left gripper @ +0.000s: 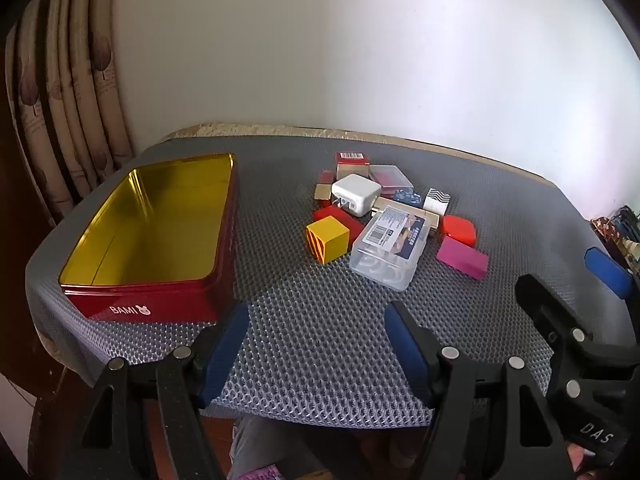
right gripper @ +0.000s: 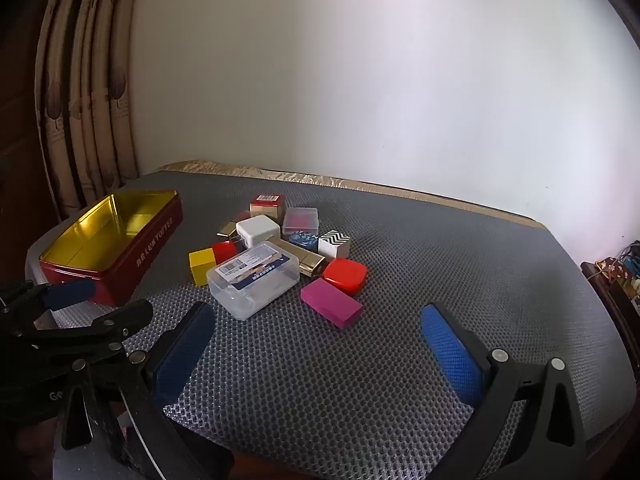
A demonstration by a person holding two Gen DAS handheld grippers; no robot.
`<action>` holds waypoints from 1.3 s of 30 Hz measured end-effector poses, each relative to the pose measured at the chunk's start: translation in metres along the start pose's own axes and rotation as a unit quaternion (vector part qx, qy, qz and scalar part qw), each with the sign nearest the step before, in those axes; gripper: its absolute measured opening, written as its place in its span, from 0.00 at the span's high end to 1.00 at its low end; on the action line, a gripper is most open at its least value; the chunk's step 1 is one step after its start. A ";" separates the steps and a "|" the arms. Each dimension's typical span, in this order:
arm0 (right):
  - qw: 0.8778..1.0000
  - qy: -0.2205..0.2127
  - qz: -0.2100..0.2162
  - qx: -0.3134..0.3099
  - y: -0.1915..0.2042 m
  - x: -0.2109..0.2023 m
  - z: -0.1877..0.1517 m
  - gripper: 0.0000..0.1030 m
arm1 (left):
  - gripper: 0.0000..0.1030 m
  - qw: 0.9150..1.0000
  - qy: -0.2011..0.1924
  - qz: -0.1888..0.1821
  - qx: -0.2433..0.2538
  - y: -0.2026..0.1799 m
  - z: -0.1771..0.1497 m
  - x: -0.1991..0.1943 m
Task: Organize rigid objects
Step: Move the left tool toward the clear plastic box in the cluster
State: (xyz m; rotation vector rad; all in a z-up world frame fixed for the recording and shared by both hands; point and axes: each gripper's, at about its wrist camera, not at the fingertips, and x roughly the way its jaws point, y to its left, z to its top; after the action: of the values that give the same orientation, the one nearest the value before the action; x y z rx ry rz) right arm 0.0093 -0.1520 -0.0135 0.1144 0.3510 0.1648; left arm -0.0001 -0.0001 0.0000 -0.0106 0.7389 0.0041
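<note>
**Nothing gripped yet, and the pile is tight**

Right, both tools hang at the near edge of the mat [right gripper: 400, 264]. My left gripper [left gripper: 316, 344] is spread wide and empty; my right gripper [right gripper: 316, 344] likewise. The red tin [left gripper: 152, 224] sits open at far left, well apart from the heap. My worry: the clear plastic case [right gripper: 254, 280] leans on the yellow cube [right gripper: 202, 266] and touches its neighbours, so a wide reach could shove several at once. The magenta block [right gripper: 332, 306] lies free, a safer first pick.
</note>
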 end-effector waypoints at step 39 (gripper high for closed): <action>0.987 0.120 -0.049 0.094 -0.086 0.067 -0.030 0.00 | 0.30 0.982 0.143 -0.120 0.034 -0.007 0.013 0.050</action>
State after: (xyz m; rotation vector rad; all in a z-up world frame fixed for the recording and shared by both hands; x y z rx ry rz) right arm 0.0731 -0.2214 -0.0759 0.2655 0.6124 0.0481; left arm 0.0452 -0.0070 -0.0238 -0.0361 1.0213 -0.2585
